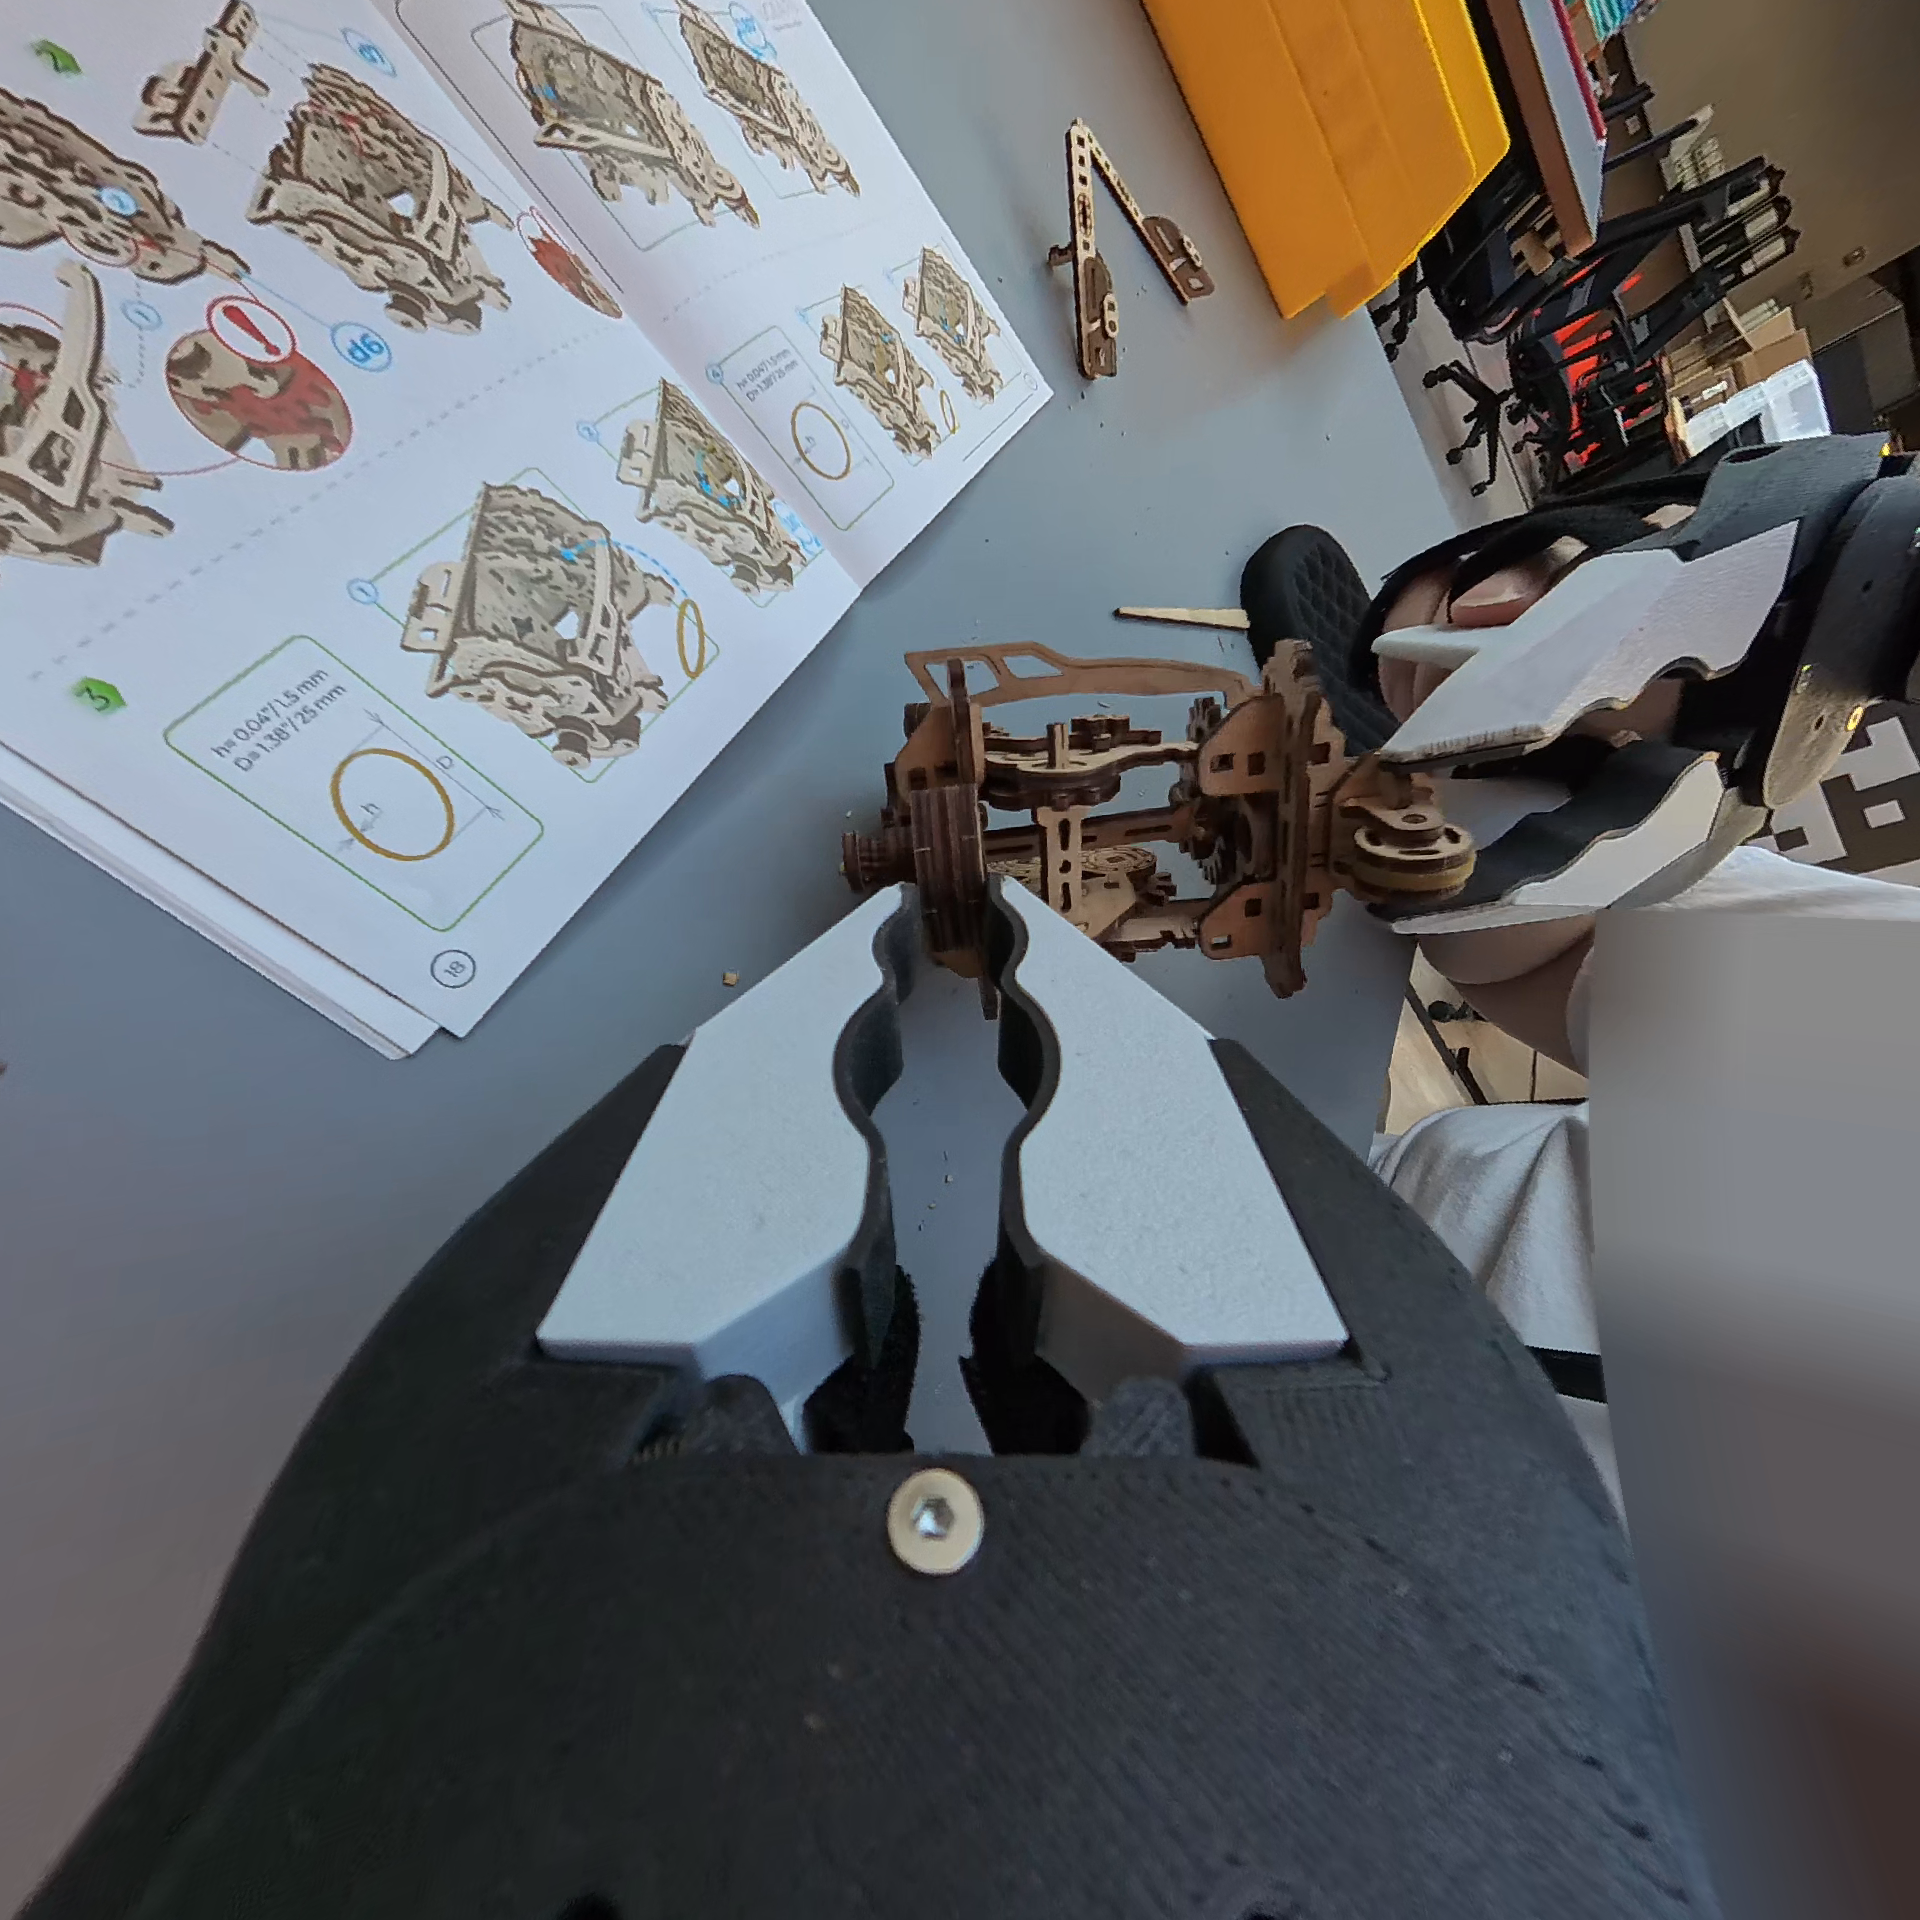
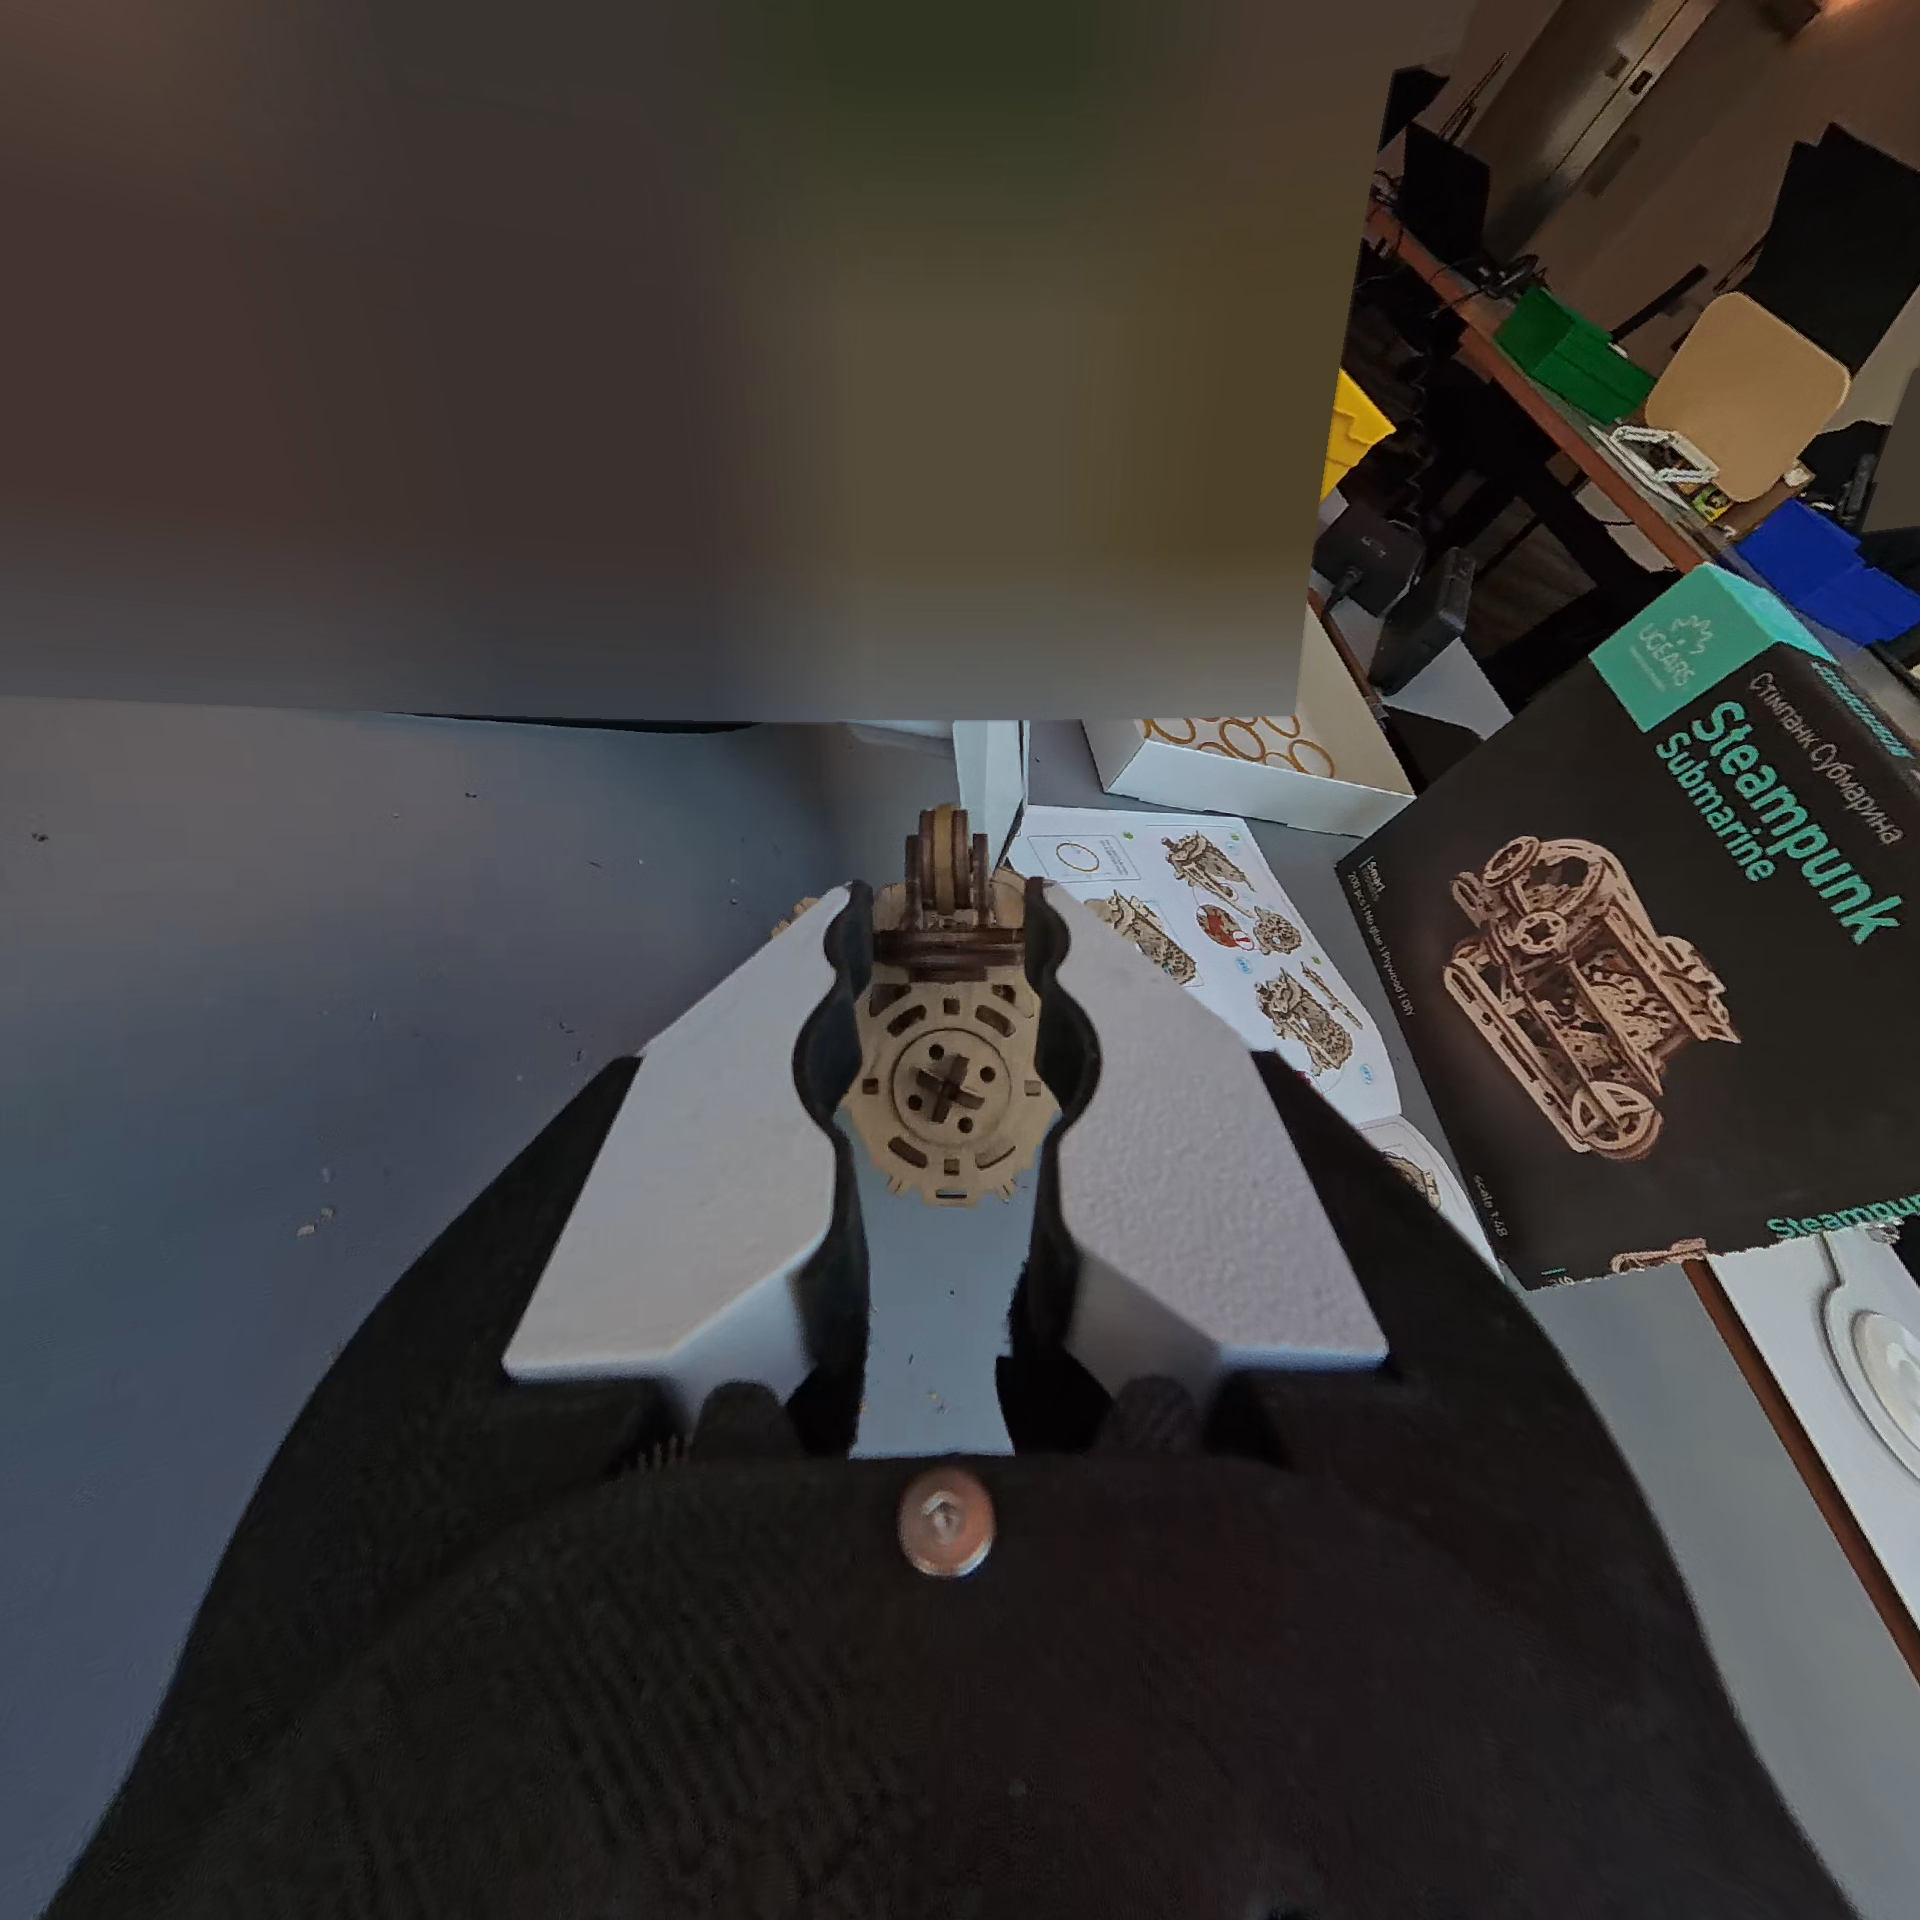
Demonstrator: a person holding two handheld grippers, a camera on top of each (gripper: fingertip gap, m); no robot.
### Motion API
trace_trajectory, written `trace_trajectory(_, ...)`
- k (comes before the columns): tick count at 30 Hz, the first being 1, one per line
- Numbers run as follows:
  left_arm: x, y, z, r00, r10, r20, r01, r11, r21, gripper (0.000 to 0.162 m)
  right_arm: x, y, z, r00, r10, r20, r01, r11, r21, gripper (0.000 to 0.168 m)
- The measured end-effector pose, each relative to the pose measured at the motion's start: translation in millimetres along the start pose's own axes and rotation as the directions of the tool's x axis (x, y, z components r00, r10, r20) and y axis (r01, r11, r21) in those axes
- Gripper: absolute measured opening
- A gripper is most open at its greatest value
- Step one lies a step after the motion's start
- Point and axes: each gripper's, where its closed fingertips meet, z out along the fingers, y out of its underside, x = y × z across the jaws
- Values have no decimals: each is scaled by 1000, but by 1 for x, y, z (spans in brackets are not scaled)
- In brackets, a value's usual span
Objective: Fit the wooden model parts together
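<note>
The grey table [image 1: 260, 1195] is seen under everything, with an open instruction booklet [image 1: 436, 436] spread on it in the left wrist view. The wooden model [image 1: 1122, 821] is held clear above the table, its long axis stretched between the two tools. One end plate is pinched by the left gripper [image 1: 961, 925], closed narrow on it; the far wheel end is clamped by the right gripper [image 1: 1455, 821]. In the right wrist view the model [image 2: 945, 1060] is met end-on, pointing straight away, jaws tight at its sides. Only there is the dark kit box [image 2: 1662, 987] shown; only the left view gives the loose wooden arm piece [image 1: 1101, 260] and yellow bins [image 1: 1340, 135].
</note>
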Motion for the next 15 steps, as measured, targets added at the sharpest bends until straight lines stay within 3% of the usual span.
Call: trace_trajectory(15,-6,2,1,1000,-17,0,17,1000,-10,10,8,0,2,998,-56,-10,56,998,-23,28)
